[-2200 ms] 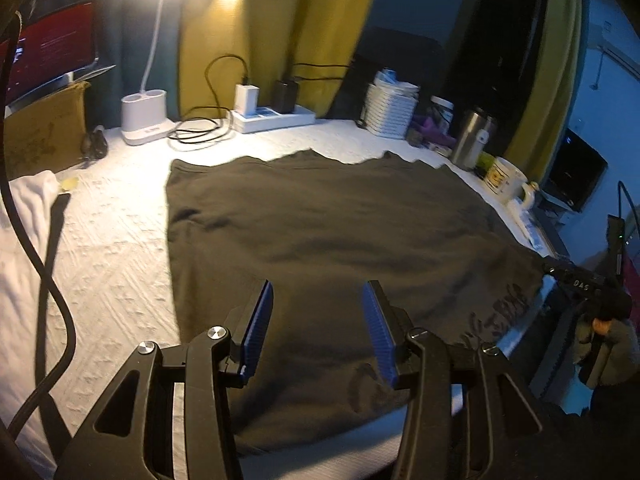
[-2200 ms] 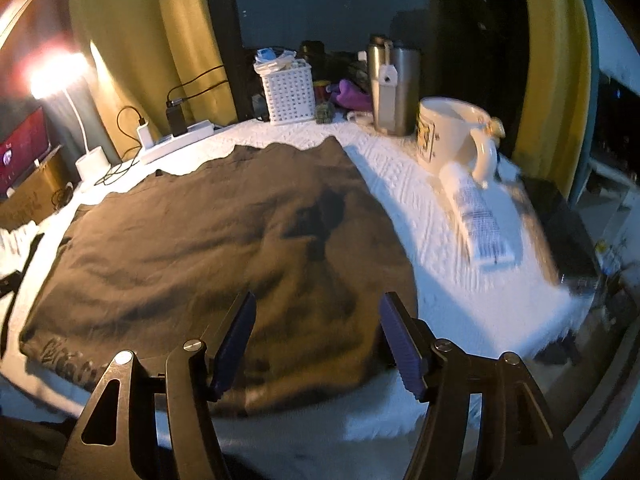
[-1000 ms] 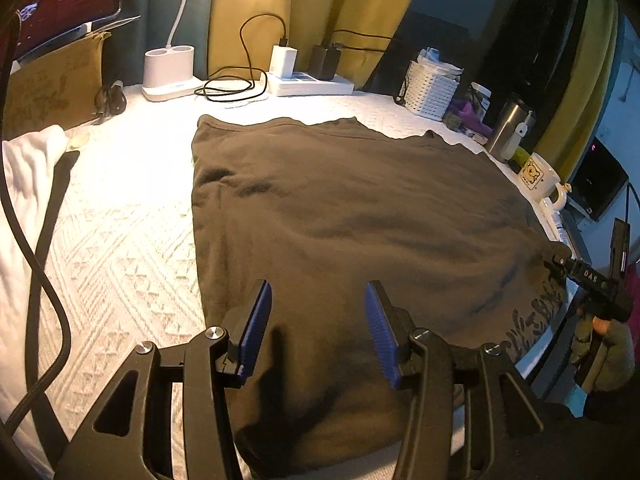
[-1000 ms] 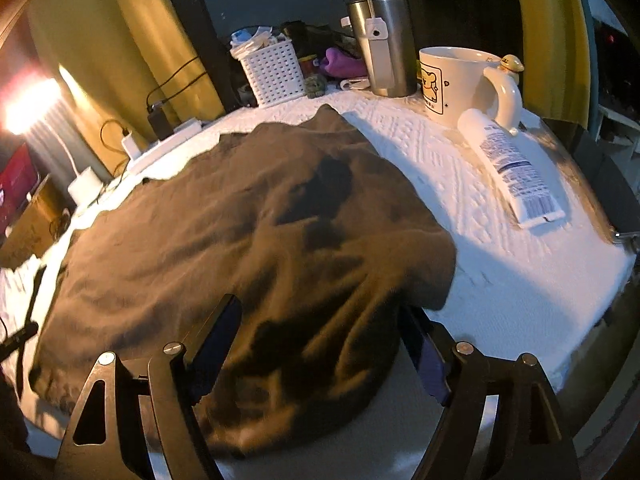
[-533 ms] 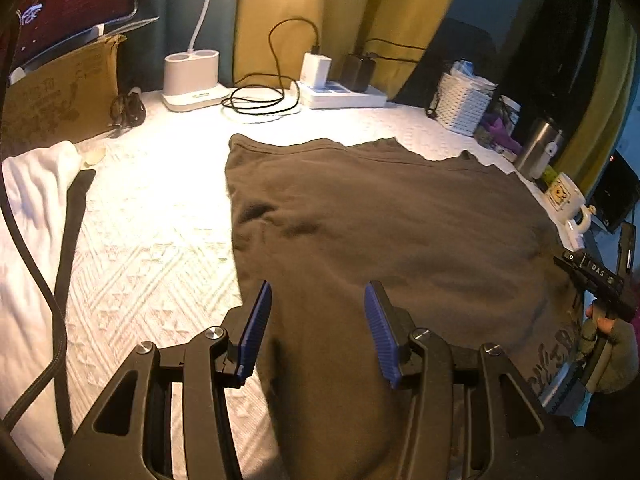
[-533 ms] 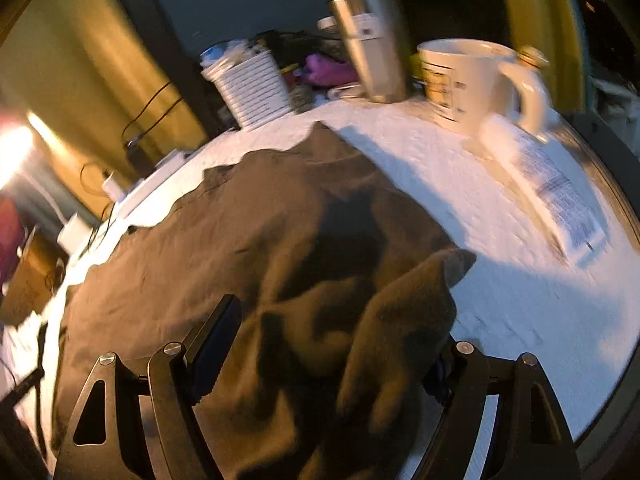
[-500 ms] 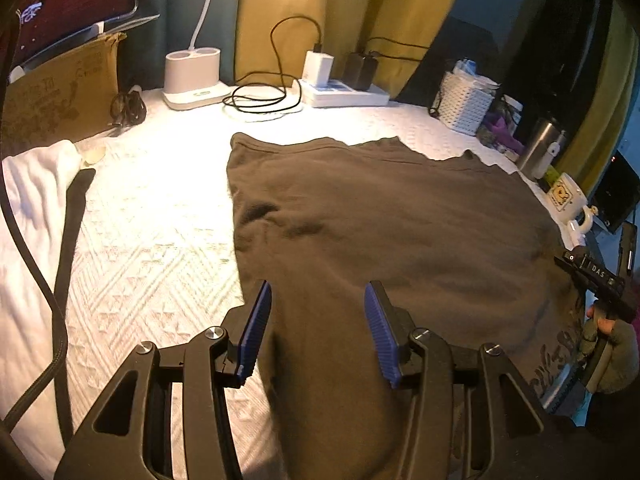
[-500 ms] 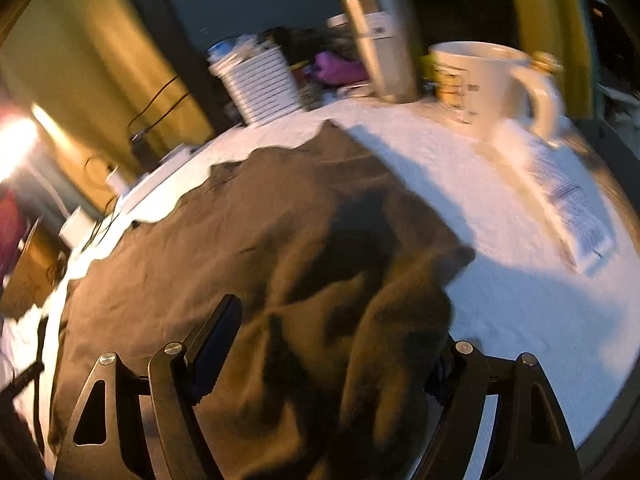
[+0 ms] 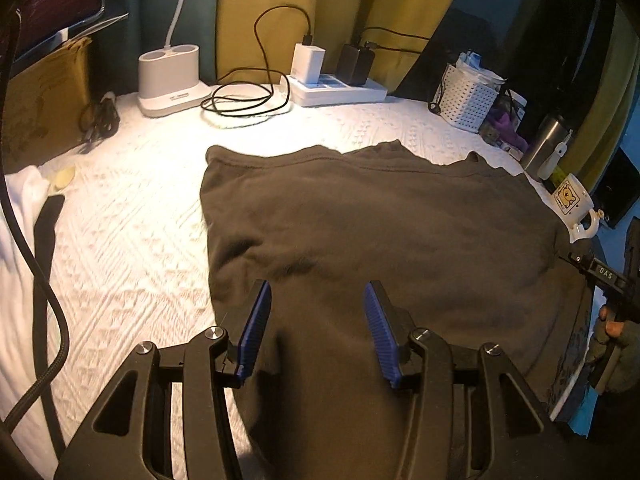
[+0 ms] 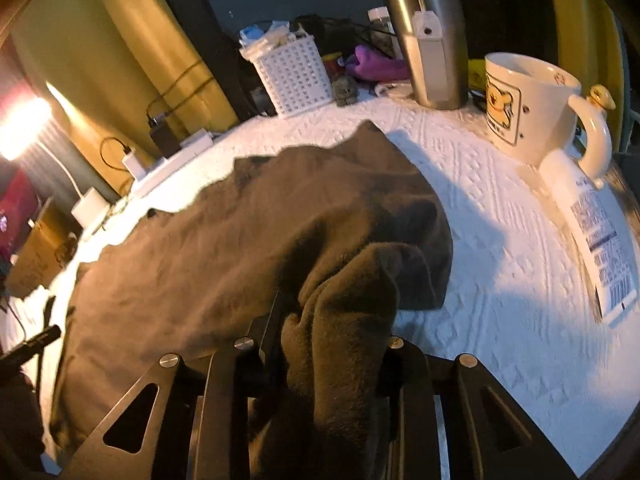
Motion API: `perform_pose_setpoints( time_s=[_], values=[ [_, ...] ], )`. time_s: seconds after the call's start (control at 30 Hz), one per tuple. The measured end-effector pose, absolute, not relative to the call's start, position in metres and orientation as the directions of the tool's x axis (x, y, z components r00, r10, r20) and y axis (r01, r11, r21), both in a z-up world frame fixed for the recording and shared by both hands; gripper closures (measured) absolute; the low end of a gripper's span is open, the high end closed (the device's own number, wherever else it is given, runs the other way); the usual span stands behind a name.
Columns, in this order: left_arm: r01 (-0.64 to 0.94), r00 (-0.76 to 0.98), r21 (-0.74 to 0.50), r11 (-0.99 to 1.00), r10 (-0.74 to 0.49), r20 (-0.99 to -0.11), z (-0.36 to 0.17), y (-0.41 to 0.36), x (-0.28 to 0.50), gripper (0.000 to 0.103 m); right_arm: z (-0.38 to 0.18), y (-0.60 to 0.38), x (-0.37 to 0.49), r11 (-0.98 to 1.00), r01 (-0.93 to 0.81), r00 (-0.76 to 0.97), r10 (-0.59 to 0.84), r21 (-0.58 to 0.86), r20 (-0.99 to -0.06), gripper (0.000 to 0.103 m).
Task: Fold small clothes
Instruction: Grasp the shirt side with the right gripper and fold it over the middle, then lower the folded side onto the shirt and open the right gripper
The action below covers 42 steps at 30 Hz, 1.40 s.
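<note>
A dark brown garment lies spread flat on the white textured cover. My left gripper is open, its blue pads just above the garment's near left part. In the right wrist view the same garment shows with its near right corner bunched up. My right gripper is shut on that bunched corner, which hides the fingertips. The right gripper's side also shows at the right edge of the left wrist view.
At the back stand a white lamp base, a power strip with chargers and cables, and a white basket. A steel tumbler, a bear mug and a tube sit right of the garment. A white cloth lies left.
My right gripper has closed on the garment's near right corner and lifted it into a bunch. My left gripper has stayed open and moved forward over the garment.
</note>
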<state>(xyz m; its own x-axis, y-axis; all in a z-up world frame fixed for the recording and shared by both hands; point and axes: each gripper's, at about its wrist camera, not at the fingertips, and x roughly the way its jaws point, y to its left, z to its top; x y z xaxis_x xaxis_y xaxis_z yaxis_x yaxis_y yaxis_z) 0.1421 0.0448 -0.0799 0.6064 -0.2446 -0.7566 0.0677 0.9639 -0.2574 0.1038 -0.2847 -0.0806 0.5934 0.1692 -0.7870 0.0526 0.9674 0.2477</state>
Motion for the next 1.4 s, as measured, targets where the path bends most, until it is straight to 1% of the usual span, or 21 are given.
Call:
perform_pose_setpoints(
  time_s=[0.4, 0.7, 0.97, 1.2, 1.4],
  values=[
    [0.046, 0.636, -0.292, 0.955, -0.253, -0.729, -0.079, 0.064, 0.144, 0.054, -0.037, -0.245, 0.126, 0.976, -0.054, 0.638, 0.196, 0.210, -0.745, 0.076],
    [0.025, 0.681, -0.331, 0.943, -0.259, -0.685, -0.078, 0.089, 0.133, 0.054, -0.018, -0.177, 0.134, 0.966, -0.203, 0.635, 0.255, 0.161, -0.729, 0.077],
    [0.033, 0.691, -0.345, 0.938, -0.271, -0.670, -0.082, 0.105, 0.117, 0.054, -0.025, -0.087, 0.130, 0.908, -0.389, 0.562, 0.367, 0.155, -0.741, 0.077],
    [0.013, 0.713, -0.362, 0.932, -0.262, -0.650, -0.082, 0.120, 0.103, 0.054, -0.044, -0.018, 0.112, 0.836, -0.529, 0.456, 0.423, 0.143, -0.783, 0.078],
    [0.008, 0.718, -0.367, 0.930, -0.260, -0.646, -0.086, 0.128, 0.092, 0.054, -0.064, 0.019, 0.095, 0.784, -0.600, 0.367, 0.448, 0.160, -0.816, 0.078]
  ],
)
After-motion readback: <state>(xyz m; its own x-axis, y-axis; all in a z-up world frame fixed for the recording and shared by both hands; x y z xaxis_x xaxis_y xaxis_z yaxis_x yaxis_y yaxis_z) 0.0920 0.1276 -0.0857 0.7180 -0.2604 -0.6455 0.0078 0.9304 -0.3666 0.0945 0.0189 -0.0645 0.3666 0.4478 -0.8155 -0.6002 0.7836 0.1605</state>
